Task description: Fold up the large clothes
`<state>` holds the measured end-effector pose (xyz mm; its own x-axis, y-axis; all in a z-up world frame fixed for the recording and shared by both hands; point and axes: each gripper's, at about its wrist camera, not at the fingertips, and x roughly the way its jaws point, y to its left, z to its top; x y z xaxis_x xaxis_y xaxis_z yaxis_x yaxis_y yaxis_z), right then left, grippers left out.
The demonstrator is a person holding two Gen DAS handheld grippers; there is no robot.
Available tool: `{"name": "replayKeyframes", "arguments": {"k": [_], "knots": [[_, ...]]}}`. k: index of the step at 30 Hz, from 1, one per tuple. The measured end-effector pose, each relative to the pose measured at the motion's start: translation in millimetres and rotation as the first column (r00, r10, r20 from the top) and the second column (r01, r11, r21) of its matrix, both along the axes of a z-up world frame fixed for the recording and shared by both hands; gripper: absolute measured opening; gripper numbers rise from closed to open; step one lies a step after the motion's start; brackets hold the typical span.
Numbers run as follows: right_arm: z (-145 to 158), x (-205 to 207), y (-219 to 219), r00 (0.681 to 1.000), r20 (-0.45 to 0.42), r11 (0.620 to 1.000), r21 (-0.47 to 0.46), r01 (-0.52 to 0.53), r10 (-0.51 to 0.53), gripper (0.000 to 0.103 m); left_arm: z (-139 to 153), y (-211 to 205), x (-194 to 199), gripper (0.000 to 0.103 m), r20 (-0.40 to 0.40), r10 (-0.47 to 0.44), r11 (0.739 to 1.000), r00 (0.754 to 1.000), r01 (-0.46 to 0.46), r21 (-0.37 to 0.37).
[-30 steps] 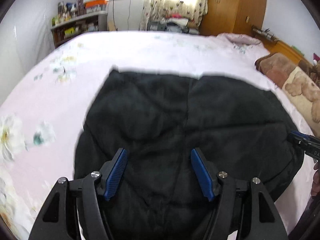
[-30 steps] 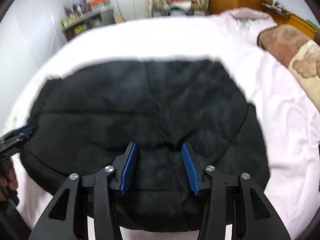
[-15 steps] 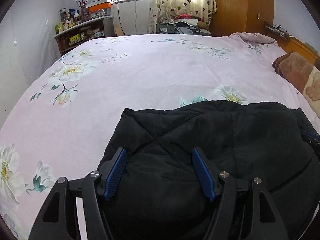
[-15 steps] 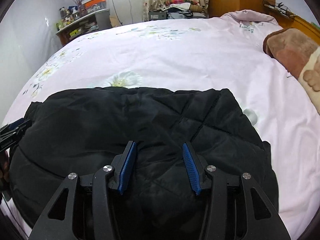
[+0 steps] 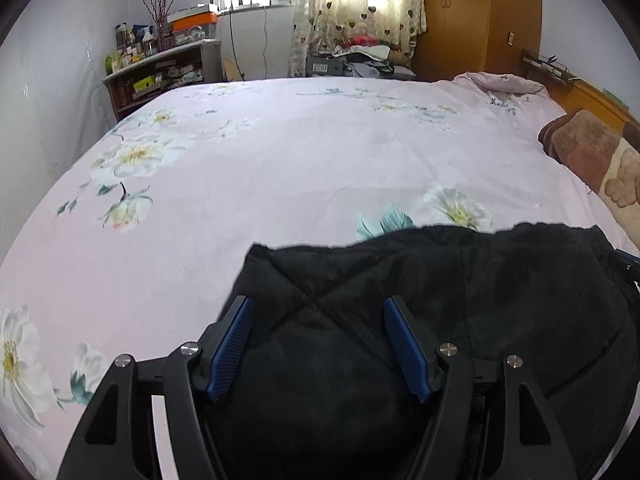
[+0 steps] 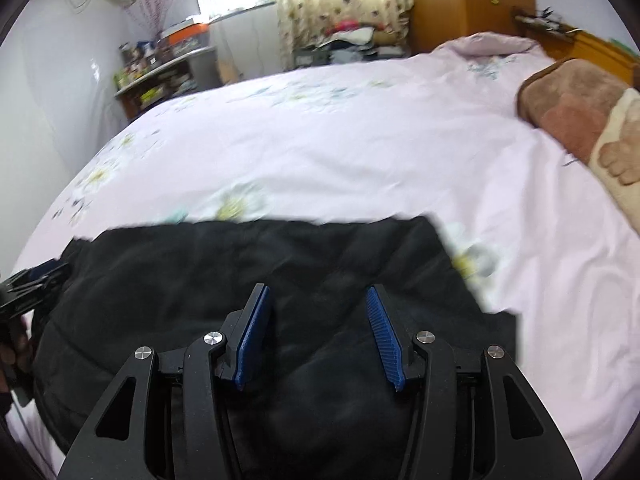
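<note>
Across the pink flowered bed [image 5: 280,152] a black quilted jacket [image 5: 480,300] lies bunched at the near edge, with a brown blanket [image 6: 568,108] well apart at the right. The left tool [image 5: 318,344] stands apart over the jacket, gripping nothing. The right tool [image 6: 318,336] likewise stands parted above the padding, its blue pads [image 6: 252,336] clamping no cloth.
</note>
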<state>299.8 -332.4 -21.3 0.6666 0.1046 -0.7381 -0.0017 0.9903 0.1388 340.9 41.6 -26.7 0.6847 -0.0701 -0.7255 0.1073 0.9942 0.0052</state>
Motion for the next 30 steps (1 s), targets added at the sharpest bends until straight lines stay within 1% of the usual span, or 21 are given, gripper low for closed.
{"name": "replayKeyframes", "arguments": {"k": [2,5,7,8,10,14,17,19,22,25,27,29,30], "knots": [[-7.7,8.7,-13.6,0.999,-0.029,0.999,-0.026,0.041,-0.042,0.05,-3.0,3.6,10.8,0.07,-0.007,0.014,1.0,1.0,-0.014,0.003],[-33.1,18.9,-28.0,0.994,-0.088,0.996,-0.064,0.066,-0.071,0.05,-22.7,11.4,24.6,0.072,-0.054,0.033,0.999,0.998,-0.034,-0.027],[-42.9,20.0,-35.5,0.993,-0.091,0.997,-0.034,0.073,-0.076,0.05,-34.0,15.2,26.4,0.074,-0.067,0.044,0.997,0.997,-0.048,-0.068],[-46.7,21.0,-36.3,0.993,-0.09,0.997,-0.028,0.077,-0.08,0.05,-36.9,15.7,26.5,0.074,-0.064,0.047,0.996,0.997,-0.052,-0.077],[-52.2,23.0,-35.9,0.993,-0.088,0.996,-0.033,0.079,-0.081,0.05,-42.2,15.9,27.8,0.075,-0.069,0.051,0.994,0.996,-0.057,-0.09],[-58.6,24.3,-41.0,0.992,-0.092,0.996,-0.012,0.091,-0.092,0.05,-46.3,14.2,28.4,0.076,-0.069,0.057,0.993,0.996,-0.064,-0.097],[-51.4,25.6,-41.0,0.991,-0.102,0.996,-0.022,0.09,-0.092,0.05,-40.5,14.1,28.2,0.076,-0.078,0.055,0.995,0.995,-0.062,-0.084],[-37.8,19.0,-40.7,0.991,-0.094,0.995,-0.036,0.093,-0.096,0.05,-24.8,15.3,21.6,0.074,-0.069,0.054,0.995,0.996,-0.059,-0.074],[-10.9,-8.0,-45.5,0.995,-0.045,0.996,-0.008,0.092,-0.092,0.05,2.9,26.9,-2.8,0.073,-0.015,0.044,0.994,0.999,-0.046,-0.103],[10.3,-45.6,-47.8,0.997,0.0,0.997,0.001,0.078,-0.078,0.05,22.7,41.1,-39.9,0.071,0.049,0.04,0.994,0.998,-0.035,-0.099],[14.0,-70.3,-46.1,0.998,0.014,0.998,0.004,0.063,-0.063,0.05,23.3,50.0,-58.9,0.071,0.05,0.04,0.992,0.998,-0.034,-0.124],[5.9,-87.0,-42.1,0.999,-0.004,0.999,-0.012,0.052,-0.052,0.05,11.7,52.0,-71.5,0.067,0.016,0.038,0.992,0.999,-0.036,-0.123],[-1.9,-91.2,-40.6,0.998,-0.02,0.998,-0.027,0.051,-0.051,0.05,1.6,51.2,-74.2,0.064,-0.01,0.034,0.993,0.999,-0.035,-0.109]]}}
